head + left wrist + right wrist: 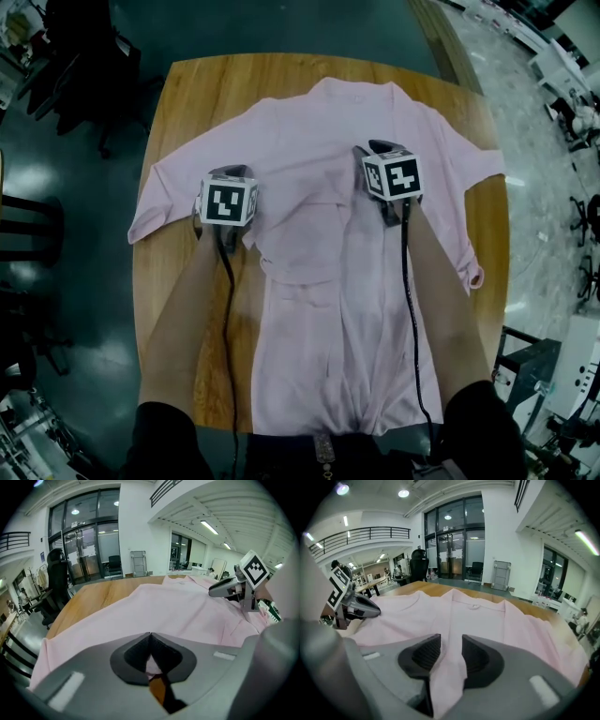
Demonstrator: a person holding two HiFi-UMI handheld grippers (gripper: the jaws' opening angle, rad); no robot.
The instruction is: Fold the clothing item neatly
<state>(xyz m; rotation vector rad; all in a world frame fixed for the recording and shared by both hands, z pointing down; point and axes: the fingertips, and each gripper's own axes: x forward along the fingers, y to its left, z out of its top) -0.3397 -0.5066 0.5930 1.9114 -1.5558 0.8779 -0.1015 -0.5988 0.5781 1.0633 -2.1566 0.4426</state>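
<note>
My left forearm [187, 319] and right forearm [442, 309] fill the bottom of the head view, with a thin black cable [411, 309] running along the right one. Under them the pale pink short-sleeved cloth shirt [309, 178] lies spread on the round wooden table [192, 94], collar at the far side, hem at the near edge by me. My left claw [150, 635] is clamped tight on a pinch of the shirt, near the sleeve on the head view's left. My right claw [451, 641] stands parted over the shirt's middle, with a raised fold of pink cloth between its jaws.
</note>
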